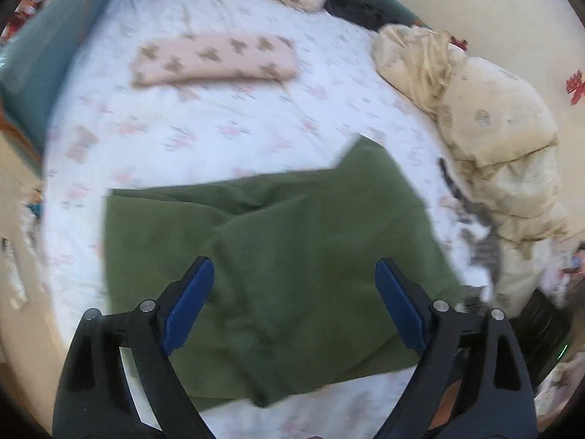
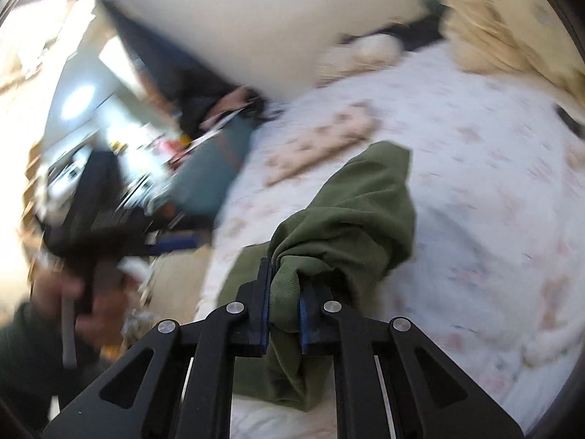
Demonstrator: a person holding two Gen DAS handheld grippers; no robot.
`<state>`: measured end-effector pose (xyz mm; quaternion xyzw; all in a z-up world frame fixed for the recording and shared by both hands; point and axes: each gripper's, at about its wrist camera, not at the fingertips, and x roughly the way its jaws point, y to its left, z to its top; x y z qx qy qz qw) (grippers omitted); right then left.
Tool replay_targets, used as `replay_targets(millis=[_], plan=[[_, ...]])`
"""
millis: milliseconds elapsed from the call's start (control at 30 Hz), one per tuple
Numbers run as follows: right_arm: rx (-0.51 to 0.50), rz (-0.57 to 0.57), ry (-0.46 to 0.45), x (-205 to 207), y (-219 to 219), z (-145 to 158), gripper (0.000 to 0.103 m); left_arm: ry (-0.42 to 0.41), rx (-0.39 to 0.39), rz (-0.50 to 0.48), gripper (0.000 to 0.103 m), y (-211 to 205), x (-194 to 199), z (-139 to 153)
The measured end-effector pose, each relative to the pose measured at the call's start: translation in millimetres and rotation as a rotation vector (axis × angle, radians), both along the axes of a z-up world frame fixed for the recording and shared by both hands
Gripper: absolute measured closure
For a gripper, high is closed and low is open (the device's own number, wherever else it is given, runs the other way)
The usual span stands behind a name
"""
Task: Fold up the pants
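The green pants point(image 1: 278, 256) are spread on the bed point(image 1: 204, 124), partly folded, with a white floral sheet beneath them. In the left wrist view the left gripper point(image 1: 294, 292) is seen above the cloth with its blue-padded fingers point(image 1: 190, 303) spread wide apart — nothing is gripped, and the green fabric is only seen through the gap between them and beyond the tips. No contact between these fingers and the cloth can be made out.

In the right wrist view the right gripper point(image 2: 283, 292) is clenched on a bunched strip of the pants point(image 2: 351, 226); a ribbed edge of the cloth is pinched between the two pads and is draped over and below them, while the rest is drawn up ahead of the fingertips. Whether that edge is the waistband or a cuff cannot be told, as the picture is blurred.

Beyond the left fingers, well apart from the pants, a folded pink cloth point(image 1: 215, 60) with brown crosses is laid flat on the sheet. To the right of those fingers a heap of cream bedding point(image 1: 486, 135) is piled at the bed's edge. Left of the right fingers — off the bed — a hand point(image 2: 87, 303) in a dark sleeve is seen around the handle of the other gripper, heavily smeared.
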<state>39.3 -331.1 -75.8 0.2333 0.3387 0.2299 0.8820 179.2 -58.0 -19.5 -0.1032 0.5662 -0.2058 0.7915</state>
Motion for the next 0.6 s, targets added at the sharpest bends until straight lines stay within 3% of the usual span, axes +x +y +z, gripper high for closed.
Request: replay_targets(millis=[100,200,267,300,333,367,400,533,600], plan=[[0.001,0.087,-0.014,0.1,23.4,-1.6,0.091,0.113,-0.084,-0.054,0.015,-32.3,13.7,-7.7],[-0.014,0.175,-0.04,-1.0,44.3,-0.4,0.091,0.153,-0.084,-0.078,0.015,-59.6,19.0,-12.4],[-0.043,0.244,-0.06,-5.7,58.6,1.1,0.091,0.147,-0.034,-0.122,0.015,-75.7,22.0,-13.7],[-0.049,0.275,-0.07,-9.6,63.7,0.5,0.091,0.133,0.012,-0.138,0.022,-80.1,21.4,-14.1],[-0.054,0.295,-0.077,-12.7,67.3,0.9,0.091,0.095,0.085,-0.162,0.036,-84.3,19.3,-13.0],[-0.06,0.309,-0.083,-15.0,71.1,0.9,0.091,0.052,0.155,-0.206,0.076,-86.3,15.3,-11.7],[-0.06,0.324,-0.08,-15.8,74.1,-0.2,0.091,0.05,0.174,-0.227,0.093,-85.2,14.0,-12.2],[-0.017,0.356,-0.046,-14.0,75.4,-2.6,0.077,0.015,0.201,-0.198,0.097,-40.2,12.5,-3.8],[0.026,0.375,-0.074,-17.0,72.1,5.1,0.05,0.027,0.186,-0.155,0.097,-7.3,12.8,-2.1]])
